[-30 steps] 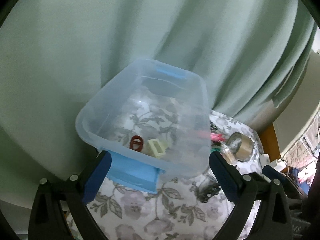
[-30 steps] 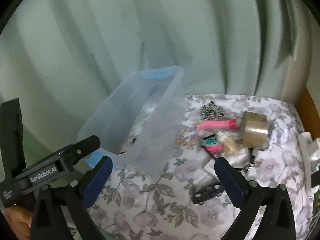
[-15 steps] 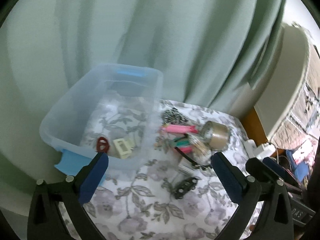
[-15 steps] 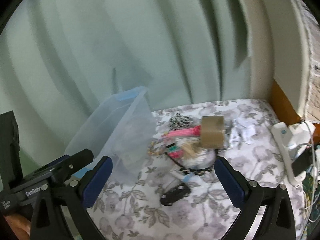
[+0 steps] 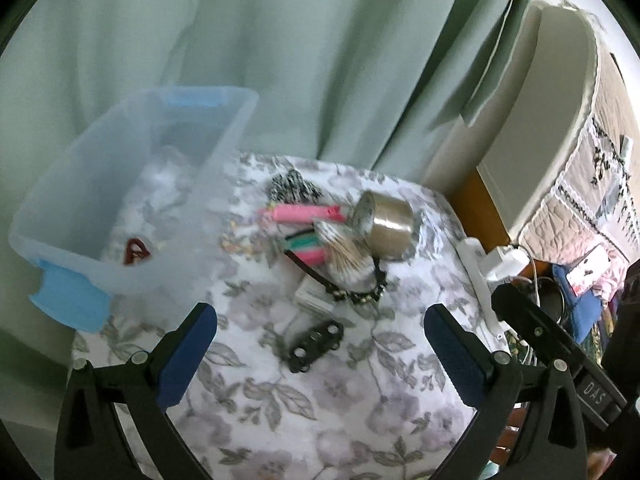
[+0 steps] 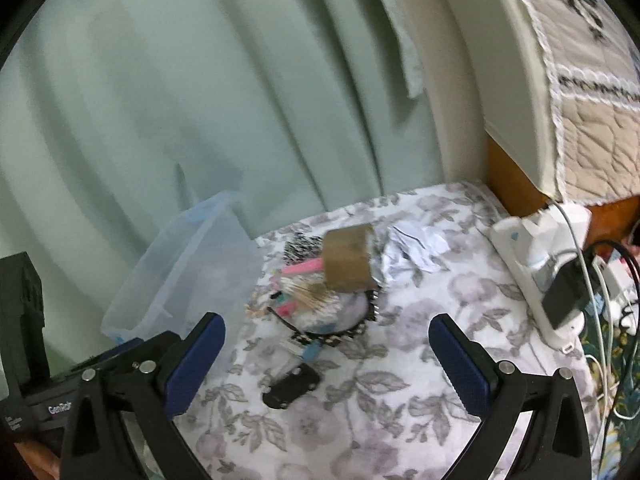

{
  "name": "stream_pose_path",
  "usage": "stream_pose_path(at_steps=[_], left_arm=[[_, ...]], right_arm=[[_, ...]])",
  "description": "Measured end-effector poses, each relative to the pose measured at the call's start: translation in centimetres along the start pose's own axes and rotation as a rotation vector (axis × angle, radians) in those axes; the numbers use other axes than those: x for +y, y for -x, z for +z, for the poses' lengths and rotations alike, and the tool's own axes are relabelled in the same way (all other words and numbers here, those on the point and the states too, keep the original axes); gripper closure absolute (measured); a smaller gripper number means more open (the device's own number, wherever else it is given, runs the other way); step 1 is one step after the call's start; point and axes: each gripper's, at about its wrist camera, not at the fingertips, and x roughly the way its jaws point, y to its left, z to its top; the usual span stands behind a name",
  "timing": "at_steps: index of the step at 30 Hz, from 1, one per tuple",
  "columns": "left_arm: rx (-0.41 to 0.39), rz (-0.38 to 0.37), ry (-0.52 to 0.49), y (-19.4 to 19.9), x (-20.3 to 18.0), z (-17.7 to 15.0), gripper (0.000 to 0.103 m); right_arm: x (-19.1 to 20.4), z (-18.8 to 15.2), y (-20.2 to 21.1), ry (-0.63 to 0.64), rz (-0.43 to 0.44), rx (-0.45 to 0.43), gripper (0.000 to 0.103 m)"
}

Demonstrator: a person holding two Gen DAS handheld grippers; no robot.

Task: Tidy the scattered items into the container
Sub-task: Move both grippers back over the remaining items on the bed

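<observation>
A clear plastic container (image 5: 224, 152) with blue handles stands at the left of the floral table; a dark red clip (image 5: 135, 251) lies inside. It also shows in the right wrist view (image 6: 180, 264). A heap of items lies to its right: a brown tape roll (image 5: 386, 224), a pink clip (image 5: 300, 213), a bundle of sticks (image 5: 346, 250), a black beaded band (image 5: 352, 294). A black hair clip (image 5: 316, 345) lies nearest, also in the right wrist view (image 6: 292, 385). My left gripper (image 5: 320, 354) and right gripper (image 6: 326, 356) are open and empty above the table.
A green curtain (image 5: 280, 60) hangs behind the table. Crumpled white paper (image 6: 416, 242) lies behind the tape roll (image 6: 348, 260). A white power strip with cables (image 6: 552, 280) sits at the right table edge. A bed headboard (image 5: 540, 100) stands to the right.
Both grippers have swung right, away from the container and toward the heap of items. Both stay open and empty.
</observation>
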Motion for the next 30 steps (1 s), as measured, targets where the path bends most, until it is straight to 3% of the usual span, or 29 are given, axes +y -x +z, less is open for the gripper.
stream_pose_path(at_steps=[5, 15, 23, 30], left_arm=[[0.033, -0.013, -0.065, -1.4, -1.6, -0.7, 0.000], [0.157, 0.086, -0.208, -5.7, -3.0, -3.2, 0.000], [0.217, 0.125, -0.222, -8.5, -2.3, -4.1, 0.000], [0.235, 0.150, -0.266, -10.6, -2.2, -4.3, 0.001]], right_arm=[[-2.3, -0.7, -0.6, -0.052, 0.007, 0.039, 0.000], [-5.2, -2.1, -2.5, -0.113, -0.016, 0.135, 0.000], [-6.1, -3.0, -4.2, -0.141, -0.024, 0.179, 0.001], [-6.0, -3.4, -5.8, -0.148, -0.030, 0.219, 0.010]])
